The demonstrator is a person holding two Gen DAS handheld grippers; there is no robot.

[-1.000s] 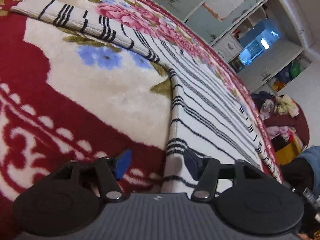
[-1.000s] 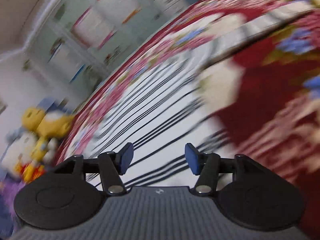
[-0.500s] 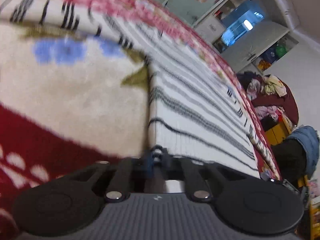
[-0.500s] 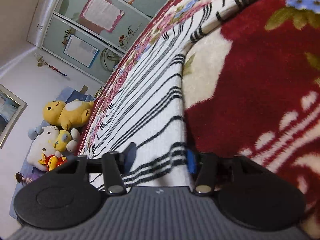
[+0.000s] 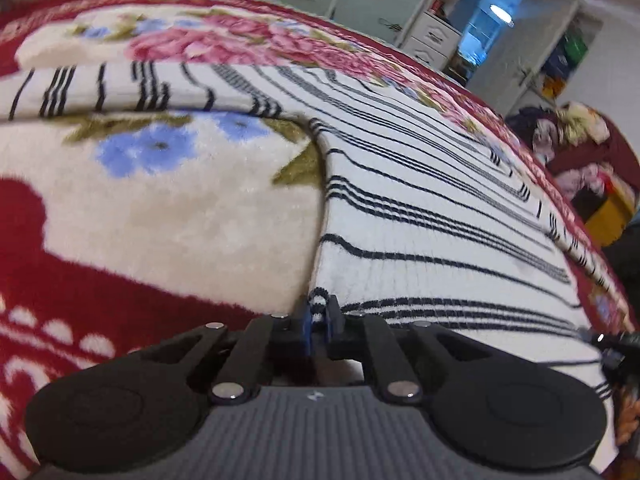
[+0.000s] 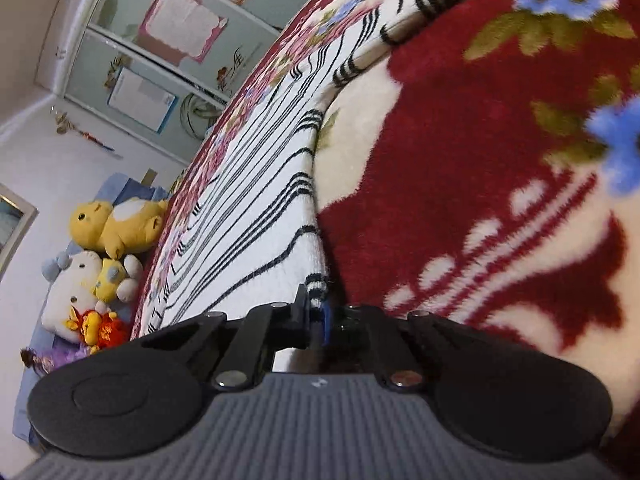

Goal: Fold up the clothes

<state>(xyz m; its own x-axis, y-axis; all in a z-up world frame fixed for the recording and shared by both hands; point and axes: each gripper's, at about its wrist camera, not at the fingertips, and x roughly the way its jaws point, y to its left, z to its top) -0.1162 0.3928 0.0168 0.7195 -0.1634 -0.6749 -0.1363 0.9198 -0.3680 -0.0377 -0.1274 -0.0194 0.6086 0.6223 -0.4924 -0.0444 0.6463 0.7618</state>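
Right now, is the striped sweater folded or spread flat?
Spread flat. The striped sweater lies open on the floral blanket, one sleeve stretched sideways; no fold yet. Both jaws pinch its near hem.

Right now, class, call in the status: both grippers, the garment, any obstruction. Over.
Left gripper shut on striped sweater corner. Right gripper shut on the other corner. Sweater flat on floral blanket. Nothing in the way.
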